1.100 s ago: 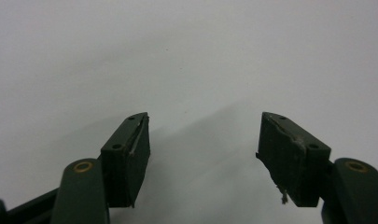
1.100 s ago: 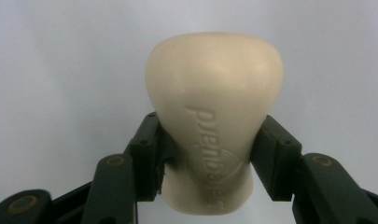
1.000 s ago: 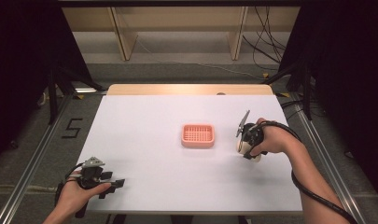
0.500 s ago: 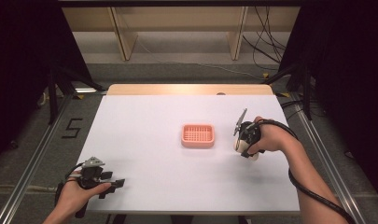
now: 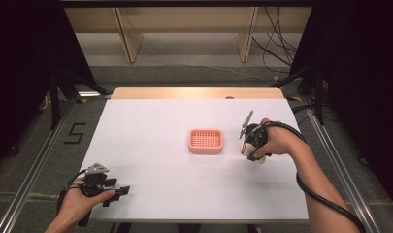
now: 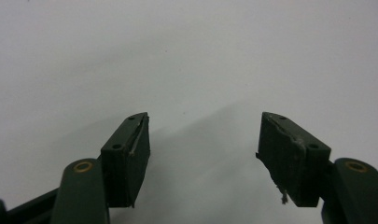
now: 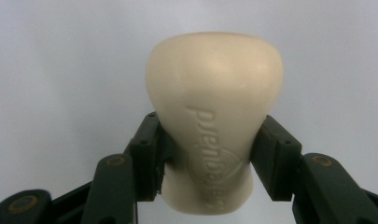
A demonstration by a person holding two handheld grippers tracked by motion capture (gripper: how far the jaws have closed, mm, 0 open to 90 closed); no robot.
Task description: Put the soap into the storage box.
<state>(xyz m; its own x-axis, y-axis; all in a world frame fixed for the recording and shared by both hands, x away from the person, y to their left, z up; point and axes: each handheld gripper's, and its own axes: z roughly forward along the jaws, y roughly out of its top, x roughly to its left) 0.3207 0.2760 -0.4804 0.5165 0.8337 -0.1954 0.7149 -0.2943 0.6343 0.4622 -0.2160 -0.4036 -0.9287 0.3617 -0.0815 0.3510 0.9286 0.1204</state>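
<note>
A cream bar of soap (image 7: 214, 116) with raised lettering is clamped between the two black jaws of my right gripper (image 7: 210, 154). In the high view that right gripper (image 5: 250, 149) hangs just right of a pink slotted soap dish (image 5: 205, 141) in the middle of the white table (image 5: 150, 121), with the soap (image 5: 258, 158) peeking out below the hand. My left gripper (image 5: 117, 193) rests near the table's front left corner. Its jaws stand wide apart in the left gripper view (image 6: 203, 154), with bare table between them.
A wooden strip (image 5: 194, 93) runs along the table's far edge. Beyond it are shelf legs (image 5: 128, 41) and loose cables (image 5: 276, 53) on the floor. Metal rails (image 5: 34, 165) flank the table on both sides.
The right gripper with the soap has drifted slightly left, toward the soap dish. The left gripper has stayed where it was.
</note>
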